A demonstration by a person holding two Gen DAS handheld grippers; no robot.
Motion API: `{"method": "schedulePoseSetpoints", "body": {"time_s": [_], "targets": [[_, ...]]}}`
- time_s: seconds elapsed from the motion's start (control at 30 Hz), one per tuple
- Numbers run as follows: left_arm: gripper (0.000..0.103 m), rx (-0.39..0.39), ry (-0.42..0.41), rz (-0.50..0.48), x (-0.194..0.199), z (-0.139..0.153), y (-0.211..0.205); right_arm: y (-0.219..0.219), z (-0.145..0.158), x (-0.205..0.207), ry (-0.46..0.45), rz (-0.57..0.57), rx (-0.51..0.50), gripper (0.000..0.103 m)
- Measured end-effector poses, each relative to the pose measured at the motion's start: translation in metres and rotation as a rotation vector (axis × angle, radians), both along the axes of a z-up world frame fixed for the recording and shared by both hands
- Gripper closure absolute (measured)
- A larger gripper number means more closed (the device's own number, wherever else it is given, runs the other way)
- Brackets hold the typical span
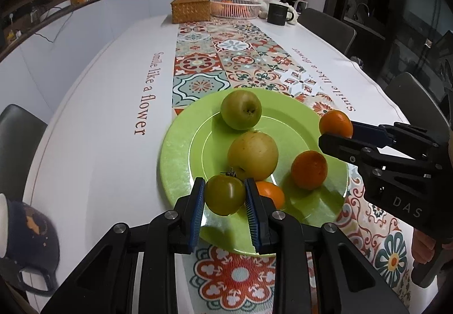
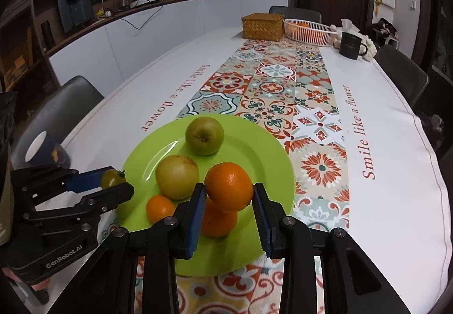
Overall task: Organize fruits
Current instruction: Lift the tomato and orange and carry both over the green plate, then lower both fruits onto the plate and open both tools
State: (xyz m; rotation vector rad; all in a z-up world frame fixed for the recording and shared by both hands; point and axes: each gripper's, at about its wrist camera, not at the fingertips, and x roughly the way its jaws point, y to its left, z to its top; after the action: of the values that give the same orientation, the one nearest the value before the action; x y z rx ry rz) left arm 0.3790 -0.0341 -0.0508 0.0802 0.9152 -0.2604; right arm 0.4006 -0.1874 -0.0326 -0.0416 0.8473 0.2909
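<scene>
Two hand-held grippers hover over the near edge of a green plate (image 1: 175, 161), each closed on one fruit. Left gripper (image 1: 225, 198): its blue pads (image 1: 198, 212) clamp a green tomato (image 1: 225, 195) at its widest girth, stem calyx turned toward the far side, above the plate's near rim. Right gripper (image 2: 229, 195): closed on an orange (image 2: 228, 186) across its middle, held above a second orange (image 2: 219, 222) that lies on the plate.

On the plate, nearest first: a small orange fruit (image 1: 271, 193) just behind the tomato, the second orange, a yellowish pear-like fruit (image 1: 252, 155) at the centre, and a green apple (image 1: 240, 109) toward the far rim. All four rest loose and apart or barely touching.

Handling, as a judgement: the tomato is smooth, thin-skinned and likely to bruise, so a light squeeze at the equator suits it; the orange has a dimpled, firmer rind that grips well and tolerates more pressure. Both are round and may roll once released against their neighbours.

Beyond the plate, a patterned runner (image 1: 226, 59) leads along the table to a woven box (image 1: 191, 10), a white basket (image 1: 235, 7) holding more orange fruit, and a dark mug (image 1: 279, 13).
</scene>
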Motion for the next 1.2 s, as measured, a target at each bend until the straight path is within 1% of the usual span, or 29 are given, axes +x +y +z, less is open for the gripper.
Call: {"method": "schedulePoseSetpoints", "body": {"time_s": [0.17,0.2,0.23,0.27,0.3,0.37,0.47,0.53,0.57,0.6,0.67,0.83,0.93,0.97,1.2], "targets": [[0.074,0.010,0.014,-0.003,0.006,-0.005,-0.003,0.002,-0.006,0.003,0.006,0.003,-0.004,0.068],[0.071,0.010,0.020,-0.007,0.006,-0.006,-0.004,0.002,-0.007,0.004,0.007,0.004,-0.005,0.068],[0.064,0.011,0.021,-0.007,0.007,-0.006,-0.004,0.002,-0.007,0.004,0.004,0.003,-0.004,0.068],[0.061,0.014,0.015,0.001,0.005,-0.004,-0.003,0.002,-0.007,0.003,0.001,0.003,-0.006,0.067],[0.058,0.016,0.009,0.007,0.003,-0.003,-0.002,0.002,-0.006,0.001,-0.006,-0.001,-0.012,0.061],[0.058,0.011,0.001,0.016,-0.002,0.001,0.000,0.000,-0.002,-0.004,-0.028,-0.016,-0.020,0.052],[0.055,0.008,-0.018,0.031,-0.014,0.010,0.004,-0.001,0.005,-0.014,-0.046,-0.014,-0.029,0.052],[0.050,0.010,-0.042,0.037,-0.026,0.019,0.006,-0.002,0.009,-0.024,-0.055,-0.018,-0.036,0.052],[0.049,0.012,-0.058,0.040,-0.032,0.024,0.007,-0.003,0.012,-0.029,-0.062,-0.020,-0.035,0.051],[0.048,0.014,-0.075,0.041,-0.042,0.030,0.007,-0.004,0.015,-0.036,-0.069,-0.023,-0.031,0.046],[0.045,0.011,-0.096,0.040,-0.053,0.038,0.008,-0.005,0.022,-0.050,-0.083,-0.027,-0.017,0.044],[0.037,0.007,-0.148,0.047,-0.088,0.059,0.013,-0.004,0.037,-0.082,-0.109,-0.016,-0.001,0.044],[0.035,-0.001,-0.174,0.060,-0.109,0.071,0.020,0.000,0.046,-0.104,-0.127,-0.006,0.001,0.042],[0.034,-0.003,-0.182,0.066,-0.116,0.075,0.022,0.000,0.048,-0.110,-0.133,-0.005,0.000,0.039],[0.028,0.010,-0.224,0.084,-0.156,0.088,0.031,0.007,0.062,-0.152,-0.179,0.003,0.007,0.034]]}}
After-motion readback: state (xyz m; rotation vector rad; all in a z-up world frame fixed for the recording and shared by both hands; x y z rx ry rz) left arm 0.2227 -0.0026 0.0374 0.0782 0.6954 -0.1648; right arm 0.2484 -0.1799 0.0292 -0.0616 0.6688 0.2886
